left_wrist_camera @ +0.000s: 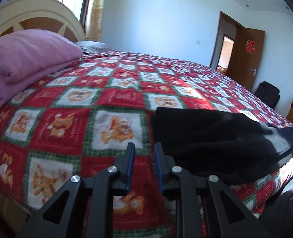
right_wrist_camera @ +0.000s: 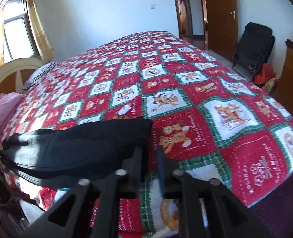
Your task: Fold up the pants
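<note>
From the left wrist camera, the left gripper (left_wrist_camera: 144, 148) hangs just above the near edge of the bed, its two fingers spread with a clear gap between them and only the patterned blanket (left_wrist_camera: 98, 103) showing through that gap. Nothing is pinched. The black pants (left_wrist_camera: 216, 136) lie just to the right of the fingertips, already bundled into a thick, compact stack near the bed's front edge; the right finger looks to be beside or barely touching the bundle's left end, though I cannot tell which. Far ahead and to the left sits a folded pink quilt (left_wrist_camera: 25, 55) against the headboard (left_wrist_camera: 33, 13).

From the right wrist camera, the right gripper (right_wrist_camera: 149, 150) is likewise parted and empty, with the blanket (right_wrist_camera: 206, 99) visible between the fingers. Here the pants (right_wrist_camera: 76, 146) lie to the left of the fingertips, the left finger overlapping the bundle's right end in the picture; whether it presses the cloth is unclear.

So the two grippers flank the bundle, one at each end. My judgement is that the folding is largely done, and the step in hand is either a release after the last fold or a setup for one more. If another fold is wanted, each gripper must move inward, slide a finger under the end layers, and close on all layers together so the stack does not slump.
</note>
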A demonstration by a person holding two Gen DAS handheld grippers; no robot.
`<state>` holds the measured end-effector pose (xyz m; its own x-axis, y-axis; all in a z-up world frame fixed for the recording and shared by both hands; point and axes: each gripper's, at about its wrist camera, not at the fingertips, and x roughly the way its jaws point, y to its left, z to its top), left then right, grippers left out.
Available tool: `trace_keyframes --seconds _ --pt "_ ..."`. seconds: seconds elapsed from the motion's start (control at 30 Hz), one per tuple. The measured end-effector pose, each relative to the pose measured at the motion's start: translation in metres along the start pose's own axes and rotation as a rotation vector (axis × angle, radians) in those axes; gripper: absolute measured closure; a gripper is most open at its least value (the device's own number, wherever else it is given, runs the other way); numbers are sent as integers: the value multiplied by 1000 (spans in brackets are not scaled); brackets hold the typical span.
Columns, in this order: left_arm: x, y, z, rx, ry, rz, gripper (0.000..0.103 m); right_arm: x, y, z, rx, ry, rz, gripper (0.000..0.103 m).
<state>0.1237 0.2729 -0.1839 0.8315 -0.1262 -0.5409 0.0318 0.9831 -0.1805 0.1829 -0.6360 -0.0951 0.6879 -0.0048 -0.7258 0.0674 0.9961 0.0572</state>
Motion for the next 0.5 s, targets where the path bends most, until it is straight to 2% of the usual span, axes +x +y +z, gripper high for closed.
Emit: trace_keyframes --seconds 0.03,0.13,0.23,0.37,0.43,0.5 --pt "-2 3 -2 -8 -1 16 76 -4 5 0 -14 -9 -12 51" --pt "-11 5 -9 -29 -3 31 74 -17 30 5 -60 -43 -21 51" --pt "-17 1 -11 -47 -5 12 74 -29 79 12 -178 -71 17 51" --pt "-22 -14 -10 -50 -31 -31 74 -33 162 10 -389 -76 100 51" --pt "-21 -25 -8 -43 -35 -54 54 -30 203 3 -491 -57 163 51" --pt "-17 -35 -9 -25 -39 -66 48 -22 248 -11 -605 -30 241 51"
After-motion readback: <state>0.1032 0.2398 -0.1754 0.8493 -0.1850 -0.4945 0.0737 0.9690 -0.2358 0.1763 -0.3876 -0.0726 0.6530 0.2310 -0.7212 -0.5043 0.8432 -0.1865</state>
